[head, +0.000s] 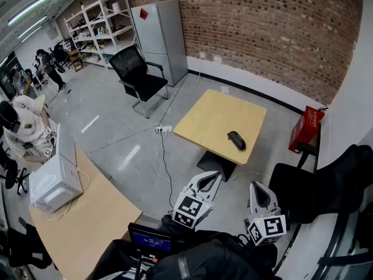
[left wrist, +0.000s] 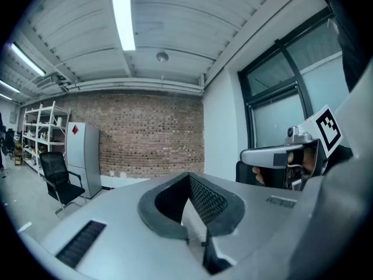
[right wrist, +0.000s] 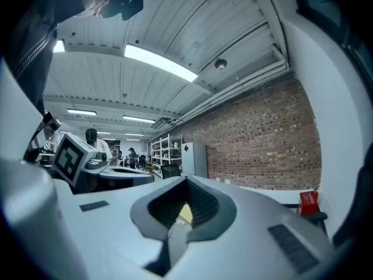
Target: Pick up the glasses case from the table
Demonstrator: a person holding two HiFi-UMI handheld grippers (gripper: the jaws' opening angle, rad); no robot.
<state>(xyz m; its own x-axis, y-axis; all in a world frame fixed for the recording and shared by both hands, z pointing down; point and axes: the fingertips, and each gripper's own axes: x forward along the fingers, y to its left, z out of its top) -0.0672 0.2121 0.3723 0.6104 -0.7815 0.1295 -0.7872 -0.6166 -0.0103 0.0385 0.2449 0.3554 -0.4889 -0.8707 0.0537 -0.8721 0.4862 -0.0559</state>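
Stage: pre-reach | left gripper [head: 217, 174], right gripper [head: 255, 185]: jaws closed, empty, likely parked for transit | glasses case [head: 236, 139]: on table [head: 213, 112], 4 o'clock side; 12 o'clock of grippers, well apart.

The glasses case [head: 236, 139] is seen in the head view only as a small dark oval on the far table [head: 210, 118]; no detail of it can be told. The table's base is partly hidden under its top. The near desk [head: 87, 220] is cut off by the bottom edge, and the black chair [head: 326, 188] by the right edge. What lies on the far shelves [head: 102, 22] is too small to tell. In the right gripper view, only a yellow sliver [right wrist: 185, 213] is seen between the jaws.
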